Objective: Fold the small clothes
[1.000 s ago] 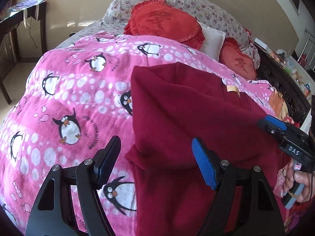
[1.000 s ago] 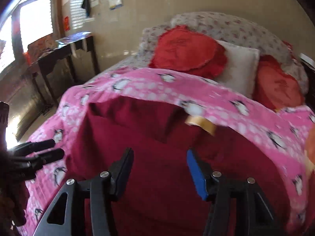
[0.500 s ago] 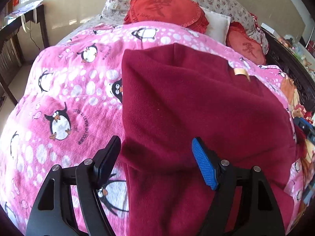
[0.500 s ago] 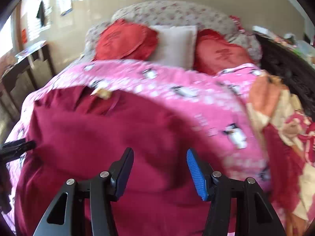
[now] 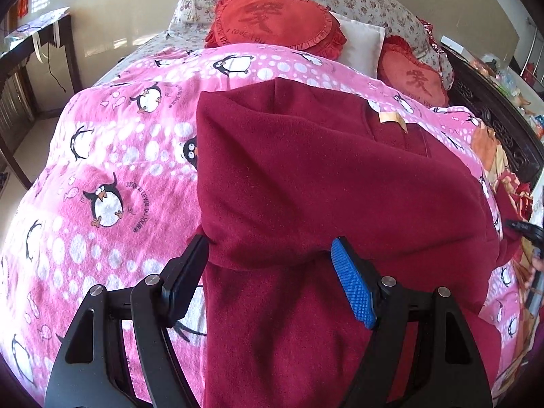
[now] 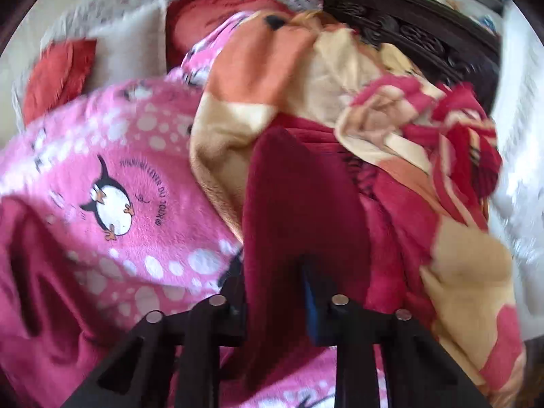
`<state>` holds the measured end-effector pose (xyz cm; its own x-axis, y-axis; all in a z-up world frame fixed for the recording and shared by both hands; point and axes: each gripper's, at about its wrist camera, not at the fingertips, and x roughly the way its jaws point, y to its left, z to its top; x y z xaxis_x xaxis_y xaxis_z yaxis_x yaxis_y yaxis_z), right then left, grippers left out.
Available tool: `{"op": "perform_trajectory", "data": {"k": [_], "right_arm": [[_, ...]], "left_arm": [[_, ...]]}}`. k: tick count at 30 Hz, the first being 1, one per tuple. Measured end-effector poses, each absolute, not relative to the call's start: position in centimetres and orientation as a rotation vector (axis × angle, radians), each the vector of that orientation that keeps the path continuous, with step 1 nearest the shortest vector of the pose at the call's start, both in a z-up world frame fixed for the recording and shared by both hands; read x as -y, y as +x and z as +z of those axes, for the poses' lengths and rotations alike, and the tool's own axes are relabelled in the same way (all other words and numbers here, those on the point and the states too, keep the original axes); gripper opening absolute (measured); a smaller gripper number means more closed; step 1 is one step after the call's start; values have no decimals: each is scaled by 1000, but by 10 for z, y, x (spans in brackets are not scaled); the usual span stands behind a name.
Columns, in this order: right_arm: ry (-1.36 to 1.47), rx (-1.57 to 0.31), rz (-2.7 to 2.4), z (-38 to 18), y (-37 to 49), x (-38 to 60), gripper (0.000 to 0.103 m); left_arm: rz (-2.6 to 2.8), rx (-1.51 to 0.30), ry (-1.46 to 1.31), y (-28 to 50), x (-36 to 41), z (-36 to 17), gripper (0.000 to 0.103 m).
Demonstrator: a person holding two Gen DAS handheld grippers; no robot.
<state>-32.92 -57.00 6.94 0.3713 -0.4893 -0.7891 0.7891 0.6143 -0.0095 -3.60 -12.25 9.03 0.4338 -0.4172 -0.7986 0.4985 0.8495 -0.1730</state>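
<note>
A dark red fleece garment (image 5: 323,183) lies spread on the pink penguin blanket (image 5: 112,170), with a tan neck label (image 5: 391,118) at its far side. My left gripper (image 5: 272,278) is open, its jaws wide on either side of a folded edge of the garment at its near left. In the right wrist view my right gripper (image 6: 275,289) is shut on a strip of the dark red garment (image 6: 299,210), which stands up between the fingers. The right gripper's tip also shows at the far right of the left wrist view (image 5: 525,229).
Red round cushions (image 5: 272,20) and a white pillow (image 5: 360,44) lie at the bed head. An orange, cream and red blanket (image 6: 391,108) is bunched at the bed's right side next to a dark carved bed frame (image 5: 503,129). A dark table (image 5: 34,44) stands left.
My right gripper swung to the right side of the bed and shut on the garment's edge. My left gripper moved a little closer to the near fold and stayed open.
</note>
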Motion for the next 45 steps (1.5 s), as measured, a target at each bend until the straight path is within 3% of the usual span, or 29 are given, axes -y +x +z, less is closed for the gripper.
{"op": "perform_trajectory", "data": {"k": [9, 14, 19, 26, 29, 31, 37, 41, 45], "right_arm": [[367, -451, -588, 159, -413, 504, 4], [198, -354, -247, 226, -378, 427, 4], [39, -416, 144, 258, -299, 359, 4], [-23, -699, 519, 212, -132, 266, 4], [-72, -865, 395, 163, -65, 240, 9], [-127, -863, 270, 148, -50, 243, 10], [-58, -768, 208, 160, -102, 267, 11], [-188, -791, 105, 127, -161, 254, 15], [-107, -794, -118, 101, -213, 306, 16]], "left_arm": [[-551, -974, 33, -33, 107, 97, 75], [-543, -948, -14, -33, 95, 108, 75], [-525, -902, -55, -30, 73, 124, 75], [-488, -871, -81, -23, 43, 135, 75], [-485, -887, -82, -18, 38, 132, 75], [-502, -887, -82, -16, 36, 132, 75], [-530, -889, -72, -3, 44, 123, 75], [-525, -923, -104, 12, 54, 111, 75], [-517, -946, -84, 20, 65, 102, 75]]}}
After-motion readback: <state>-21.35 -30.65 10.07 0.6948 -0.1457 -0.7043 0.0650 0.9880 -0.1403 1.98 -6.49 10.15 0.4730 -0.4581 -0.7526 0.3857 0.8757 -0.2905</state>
